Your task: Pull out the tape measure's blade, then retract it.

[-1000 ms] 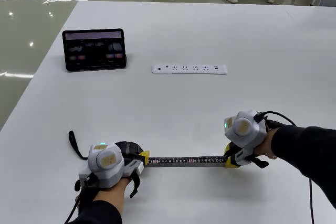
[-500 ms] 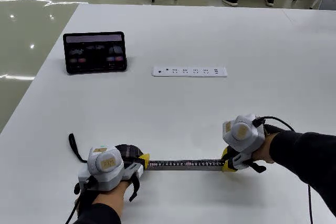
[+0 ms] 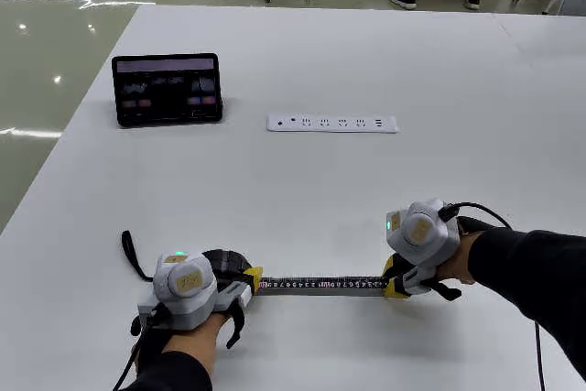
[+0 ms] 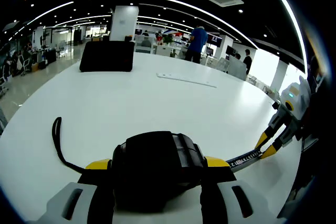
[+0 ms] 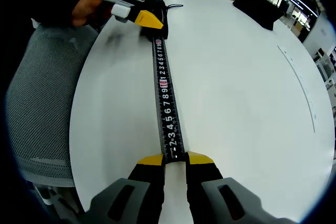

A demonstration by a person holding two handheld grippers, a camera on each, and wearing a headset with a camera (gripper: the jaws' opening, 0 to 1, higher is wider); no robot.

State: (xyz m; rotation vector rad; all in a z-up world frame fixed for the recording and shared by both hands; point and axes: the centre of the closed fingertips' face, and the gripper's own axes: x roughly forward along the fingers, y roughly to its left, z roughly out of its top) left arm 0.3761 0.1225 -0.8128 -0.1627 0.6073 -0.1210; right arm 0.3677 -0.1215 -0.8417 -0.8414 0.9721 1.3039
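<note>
Two claws are gripping low in the frame, the left claw (image 3: 248, 278) clamping the tape measure (image 3: 224, 263) on the table (image 3: 320, 199), the right claw (image 3: 394, 287) pinching the blade (image 3: 320, 282), which could be whipping back if slipping loose.

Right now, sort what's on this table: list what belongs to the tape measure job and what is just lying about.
In the job: tape measure, clamped in the left gripper; its blade, drawn out; right gripper, pinching the blade's end.
Lying about: tablet; power strip, both farther back.
</note>
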